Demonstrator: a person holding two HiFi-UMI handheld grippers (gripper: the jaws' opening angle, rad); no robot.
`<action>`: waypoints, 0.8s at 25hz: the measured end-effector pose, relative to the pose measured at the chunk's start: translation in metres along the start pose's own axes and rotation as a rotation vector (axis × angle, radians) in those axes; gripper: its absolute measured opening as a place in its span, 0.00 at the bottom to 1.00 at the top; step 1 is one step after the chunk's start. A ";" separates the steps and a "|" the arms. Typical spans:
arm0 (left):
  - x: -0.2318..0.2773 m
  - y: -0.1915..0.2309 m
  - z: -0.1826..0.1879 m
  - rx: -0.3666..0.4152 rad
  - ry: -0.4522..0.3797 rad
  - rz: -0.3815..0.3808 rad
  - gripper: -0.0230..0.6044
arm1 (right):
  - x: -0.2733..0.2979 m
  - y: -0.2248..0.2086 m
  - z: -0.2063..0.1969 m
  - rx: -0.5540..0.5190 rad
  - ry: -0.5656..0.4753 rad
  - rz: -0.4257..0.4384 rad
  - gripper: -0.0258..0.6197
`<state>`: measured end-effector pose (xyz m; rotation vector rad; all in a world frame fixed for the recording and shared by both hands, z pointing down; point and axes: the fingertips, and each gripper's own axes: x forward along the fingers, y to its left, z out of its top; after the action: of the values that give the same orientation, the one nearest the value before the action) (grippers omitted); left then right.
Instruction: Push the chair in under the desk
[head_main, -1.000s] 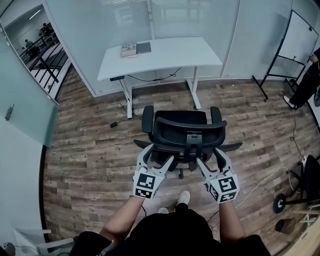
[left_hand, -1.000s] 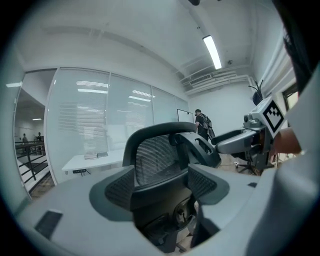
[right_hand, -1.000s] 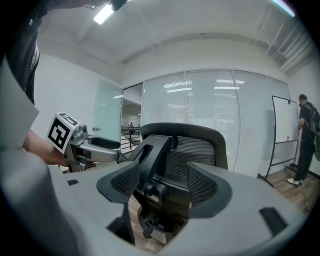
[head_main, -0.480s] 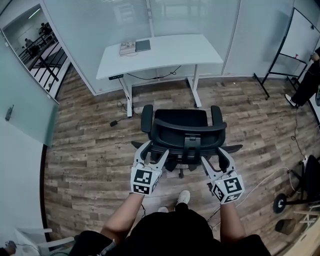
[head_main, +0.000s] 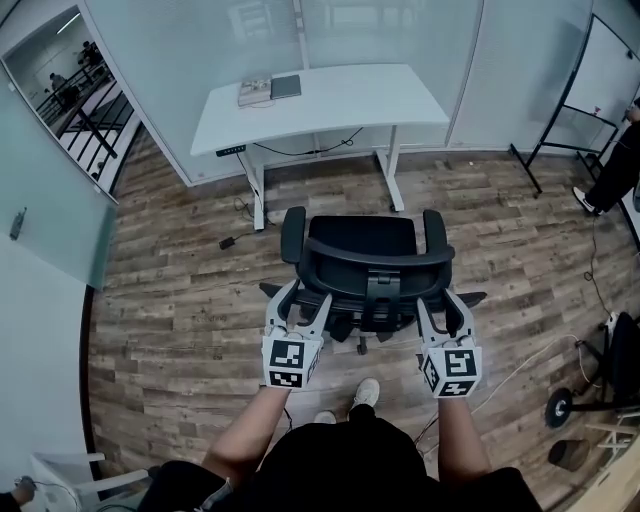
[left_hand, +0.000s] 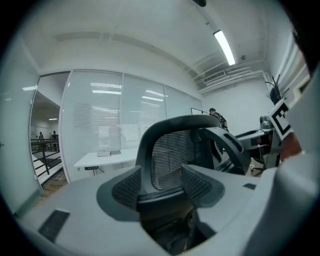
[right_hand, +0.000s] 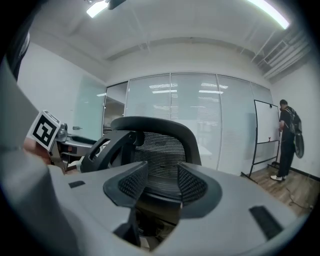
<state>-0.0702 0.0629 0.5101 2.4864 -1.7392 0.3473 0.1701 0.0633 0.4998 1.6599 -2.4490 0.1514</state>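
the jaws of your left gripper (head_main: 303, 306) and right gripper (head_main: 443, 306) are closing at either side of the chair (head_main: 362, 240), its backrest frame between them, not yet clamped. the chair stands on the wood floor (head_main: 170, 300), seat facing the white bench (head_main: 330, 100), near it but not under it.

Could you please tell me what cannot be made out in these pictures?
Chair base: head view, mostly hidden beneath the seat and backrest.
Items on the desk: head view, too small to identify.
Person by the whiteboard: head view, cut off by the right edge.
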 end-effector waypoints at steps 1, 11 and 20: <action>0.000 0.000 0.000 0.003 0.002 0.000 0.46 | 0.000 0.000 0.000 -0.005 0.001 -0.002 0.33; 0.000 -0.001 0.002 -0.004 -0.016 0.014 0.47 | 0.003 0.000 0.002 -0.012 -0.015 0.006 0.32; 0.029 0.005 0.009 -0.008 -0.008 0.066 0.47 | 0.039 -0.015 0.003 0.001 0.013 0.052 0.32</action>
<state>-0.0644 0.0329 0.5074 2.4328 -1.8251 0.3361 0.1701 0.0219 0.5044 1.5916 -2.4844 0.1697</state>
